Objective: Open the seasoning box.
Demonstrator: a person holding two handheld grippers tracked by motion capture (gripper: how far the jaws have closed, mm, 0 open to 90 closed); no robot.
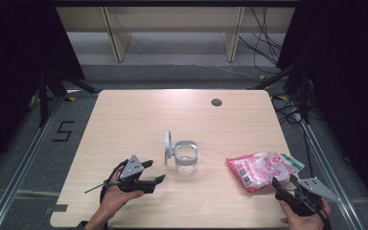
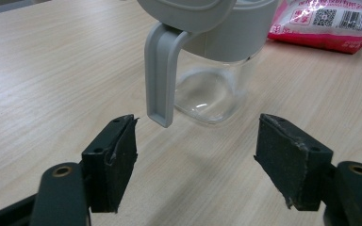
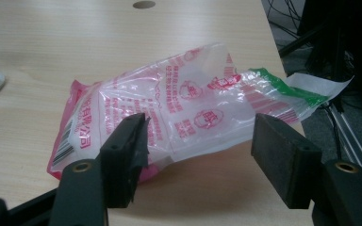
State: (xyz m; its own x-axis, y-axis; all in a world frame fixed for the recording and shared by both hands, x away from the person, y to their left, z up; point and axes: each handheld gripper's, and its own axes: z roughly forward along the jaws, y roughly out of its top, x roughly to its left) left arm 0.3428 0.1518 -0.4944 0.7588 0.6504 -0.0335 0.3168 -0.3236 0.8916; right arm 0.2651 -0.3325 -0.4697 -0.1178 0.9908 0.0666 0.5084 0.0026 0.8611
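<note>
- Resting on a pale wooden table point(image 1: 139, 115), a clear glass jar point(image 1: 187, 164) with a grey collar stands upright near the middle, its grey lid point(image 1: 167, 146) flipped open and standing on edge at the jar's left.
- Right of the jar, well apart from it, lies a pink-printed plastic bag point(image 1: 261, 168), crumpled, with a green-and-white strip at the end farthest from the jar.
- Left of the jar and nearer the person, the left gripper point(image 1: 154, 172) is held in a hand point(image 1: 117, 194), lying level and pointing toward the jar.
- Its jaws stand wide apart with nothing between them; the left gripper view shows the gripper point(image 2: 195, 155) just short of the jar point(image 2: 217, 89), the lid's grey tab point(image 2: 160, 75) hanging down just beyond the left jaw, not touching it.
- Right of the jar, past the bag and at the table's near edge, the right gripper point(image 1: 283, 184) is held in the other hand point(image 1: 304, 218).
- Its jaws are also apart and clamp nothing; the right gripper view shows the gripper point(image 3: 200, 141) facing the bag point(image 3: 188, 113), whose near edge lies between and beyond the pads, whether touching the left one cannot be told.
- Beyond the jar, toward the table's far edge, sits a round grey hole point(image 1: 216, 102).
</note>
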